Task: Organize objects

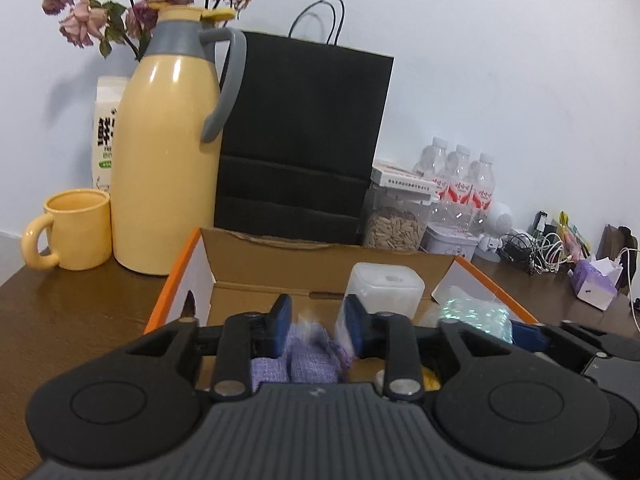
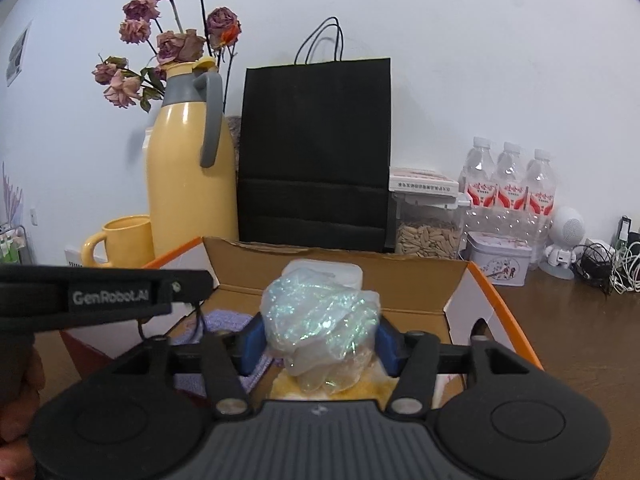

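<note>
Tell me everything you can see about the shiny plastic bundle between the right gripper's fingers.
The plastic bundle is a crumpled wad of thin, clear film with a green-blue shimmer, paler and cloudier toward its bottom. It sits upright between the blue pads of the right gripper, above the open cardboard box, with something yellow beneath it. The pads flank it closely; whether they press on it cannot be told. A frosted plastic container stands behind it.
</note>
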Demonstrator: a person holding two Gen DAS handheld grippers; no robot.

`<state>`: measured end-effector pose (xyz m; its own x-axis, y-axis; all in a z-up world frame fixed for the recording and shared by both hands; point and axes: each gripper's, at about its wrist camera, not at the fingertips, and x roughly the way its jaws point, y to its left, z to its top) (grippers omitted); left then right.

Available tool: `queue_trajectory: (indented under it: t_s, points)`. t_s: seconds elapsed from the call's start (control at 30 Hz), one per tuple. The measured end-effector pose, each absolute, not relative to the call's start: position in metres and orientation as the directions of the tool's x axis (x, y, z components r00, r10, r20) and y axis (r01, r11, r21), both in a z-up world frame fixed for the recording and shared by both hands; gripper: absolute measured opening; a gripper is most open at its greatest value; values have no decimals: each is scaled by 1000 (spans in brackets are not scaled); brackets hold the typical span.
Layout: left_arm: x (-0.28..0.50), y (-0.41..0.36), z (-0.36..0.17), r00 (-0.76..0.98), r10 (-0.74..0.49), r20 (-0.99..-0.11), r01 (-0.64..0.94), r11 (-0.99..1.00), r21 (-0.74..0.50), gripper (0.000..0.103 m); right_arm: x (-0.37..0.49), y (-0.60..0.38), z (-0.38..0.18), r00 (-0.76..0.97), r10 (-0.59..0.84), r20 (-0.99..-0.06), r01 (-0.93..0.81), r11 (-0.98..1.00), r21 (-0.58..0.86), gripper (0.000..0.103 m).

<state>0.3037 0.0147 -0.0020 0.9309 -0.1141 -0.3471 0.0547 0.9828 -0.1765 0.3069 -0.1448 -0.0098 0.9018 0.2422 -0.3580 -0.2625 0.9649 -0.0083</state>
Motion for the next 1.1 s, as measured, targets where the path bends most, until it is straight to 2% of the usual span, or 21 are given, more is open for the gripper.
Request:
queue_trajectory:
  t_s: [0.03, 0.07, 0.1, 0.13, 0.17, 0.47, 1.1]
  points:
    - [302, 14, -2, 935, -105, -338, 47, 983, -176, 60, 307, -146, -10, 904, 236, -357, -255, 967, -6, 80]
    - [300, 14, -1, 940, -92, -328, 37, 984, -172, 80, 306, -148, -10, 906, 231, -354, -247, 969, -1, 93]
    - [299, 14, -1, 945, -79, -316, 27, 986, -165, 91, 305, -150, -10, 908, 230, -350, -244, 970, 5, 99]
    - [297, 14, 0, 949, -67, -307, 17, 987, -160, 95, 304, -151, -10, 909, 230, -348, -242, 970, 10, 101]
    - [296, 13, 0, 952, -52, -301, 4, 987, -159, 103, 304, -151, -9, 909, 227, -348, -239, 971, 10, 103]
    - [295, 20, 1, 958, -6, -288, -51, 980, -190, 103, 300, -155, -8, 918, 198, -344, -213, 977, -7, 103]
    - [248, 23, 12, 972, -56, -229, 10, 980, -200, 103, 260, -171, 13, 936, 178, -303, -200, 979, -43, 103]
